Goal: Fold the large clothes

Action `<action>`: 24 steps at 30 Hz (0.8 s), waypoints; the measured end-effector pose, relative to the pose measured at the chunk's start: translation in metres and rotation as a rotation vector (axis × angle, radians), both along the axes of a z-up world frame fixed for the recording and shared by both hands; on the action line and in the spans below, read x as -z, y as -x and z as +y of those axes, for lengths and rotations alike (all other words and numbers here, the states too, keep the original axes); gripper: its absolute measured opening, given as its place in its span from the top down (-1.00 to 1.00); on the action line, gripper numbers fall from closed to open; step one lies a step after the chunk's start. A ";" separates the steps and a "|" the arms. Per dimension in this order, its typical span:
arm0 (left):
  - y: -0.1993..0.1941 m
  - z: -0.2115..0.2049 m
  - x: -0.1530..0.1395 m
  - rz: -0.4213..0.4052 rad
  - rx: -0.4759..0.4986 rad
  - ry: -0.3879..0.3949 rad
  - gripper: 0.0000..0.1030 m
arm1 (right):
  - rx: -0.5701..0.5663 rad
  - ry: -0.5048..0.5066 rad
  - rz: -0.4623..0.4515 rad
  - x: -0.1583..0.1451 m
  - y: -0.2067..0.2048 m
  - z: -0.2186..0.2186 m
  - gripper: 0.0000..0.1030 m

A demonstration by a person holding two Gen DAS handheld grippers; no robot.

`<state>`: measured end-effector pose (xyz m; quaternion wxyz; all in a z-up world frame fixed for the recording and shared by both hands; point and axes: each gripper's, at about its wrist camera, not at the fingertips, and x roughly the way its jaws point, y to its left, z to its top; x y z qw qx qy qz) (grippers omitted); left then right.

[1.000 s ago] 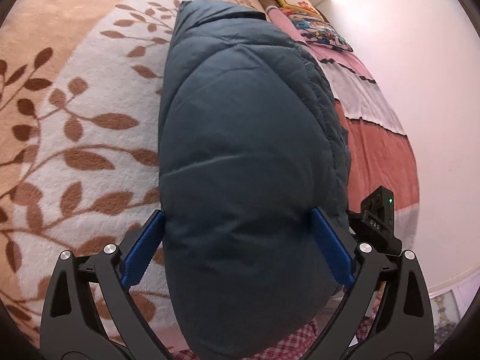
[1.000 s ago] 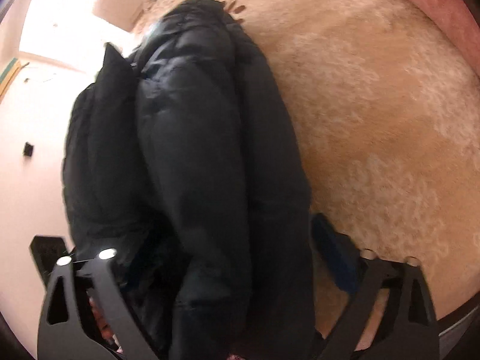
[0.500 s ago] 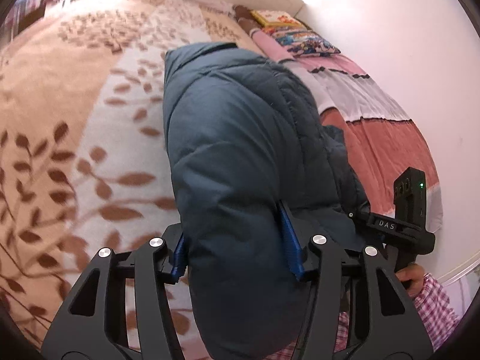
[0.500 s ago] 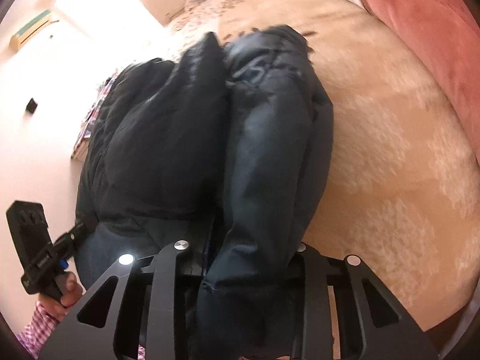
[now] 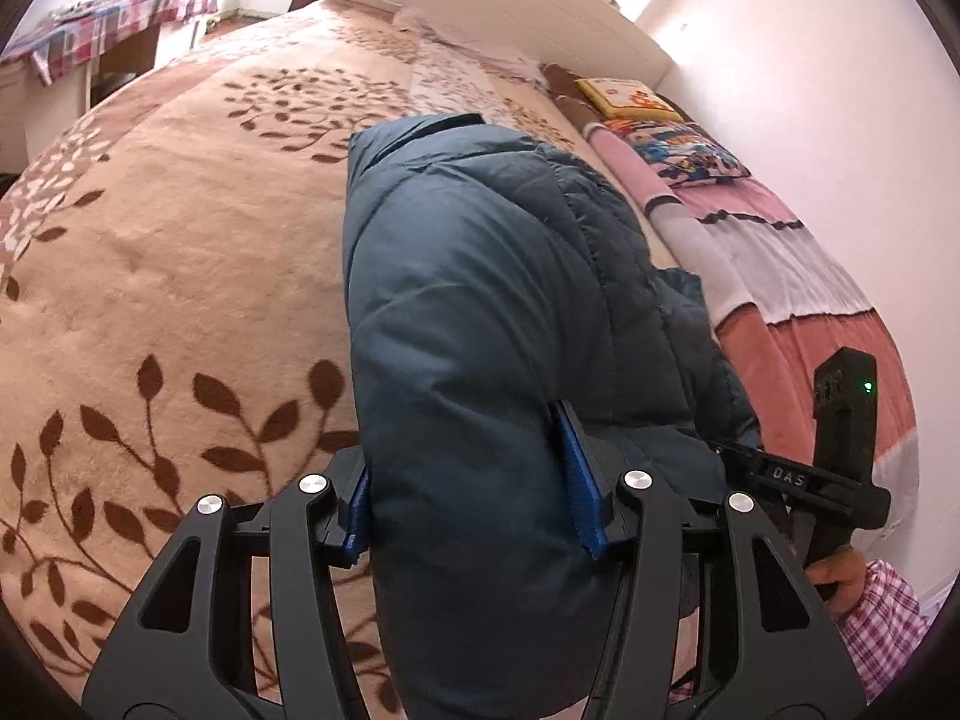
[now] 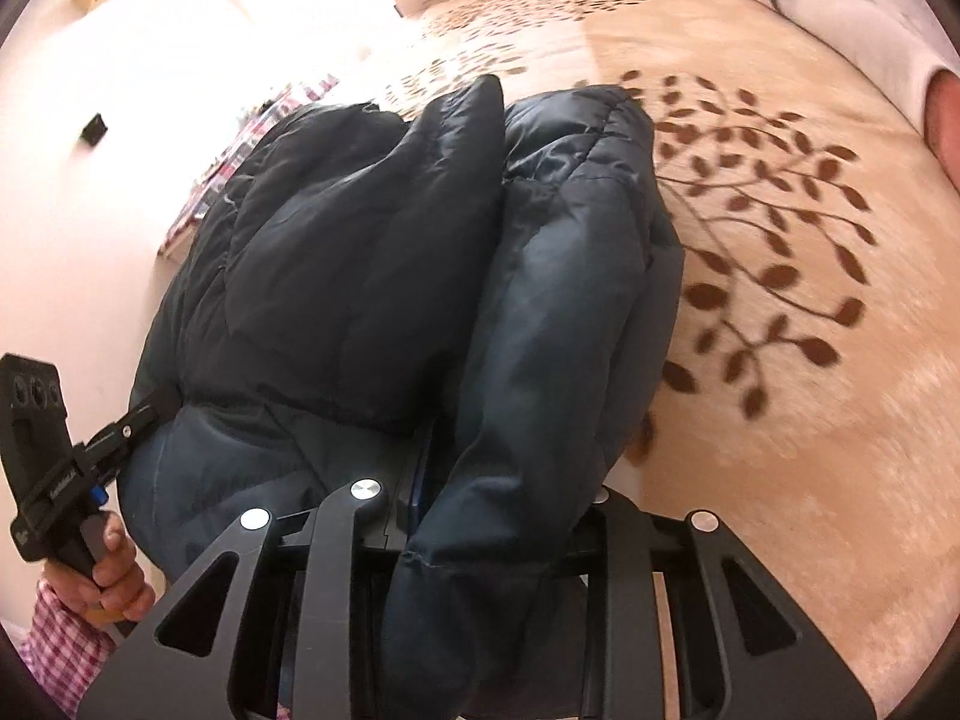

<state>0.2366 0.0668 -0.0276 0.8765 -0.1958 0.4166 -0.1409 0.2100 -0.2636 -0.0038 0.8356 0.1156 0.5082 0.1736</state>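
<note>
My left gripper (image 5: 474,489) and right gripper (image 6: 501,495) each pinch the navy puffer jacket (image 5: 480,300); only the right view shows its second fold.

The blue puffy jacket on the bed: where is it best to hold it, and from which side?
Grip the jacket at its thick folded near edge, coming from the near bed side, as both grippers, left and right, do now. That edge is bunched and narrow enough to fit between the fingers.

I see a bed under a beige blanket (image 5: 180,276) printed with brown leaves, a pink striped quilt (image 5: 798,276) along the wall side, cartoon pillows (image 5: 684,150) near the white headboard (image 5: 510,6), and a checked-cloth bench (image 5: 114,12) beyond.
</note>
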 end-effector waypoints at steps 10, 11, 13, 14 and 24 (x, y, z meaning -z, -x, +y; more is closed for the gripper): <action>0.013 -0.005 0.006 0.014 -0.032 -0.095 -0.31 | 0.103 -0.036 0.060 0.004 0.004 -0.013 -0.03; 0.014 -0.005 0.004 0.013 -0.039 -0.109 -0.31 | 0.113 -0.041 0.067 0.003 -0.002 -0.006 -0.07; 0.018 -0.005 -0.002 0.008 -0.056 -0.148 -0.31 | 0.130 -0.064 0.073 -0.004 -0.001 -0.011 -0.20; 0.021 -0.006 -0.005 0.002 -0.059 -0.173 -0.31 | 0.140 -0.077 0.068 -0.009 0.001 -0.014 -0.23; 0.046 -0.012 -0.024 -0.033 -0.071 -0.217 -0.31 | 0.161 0.049 -0.203 -0.081 0.053 -0.005 -0.13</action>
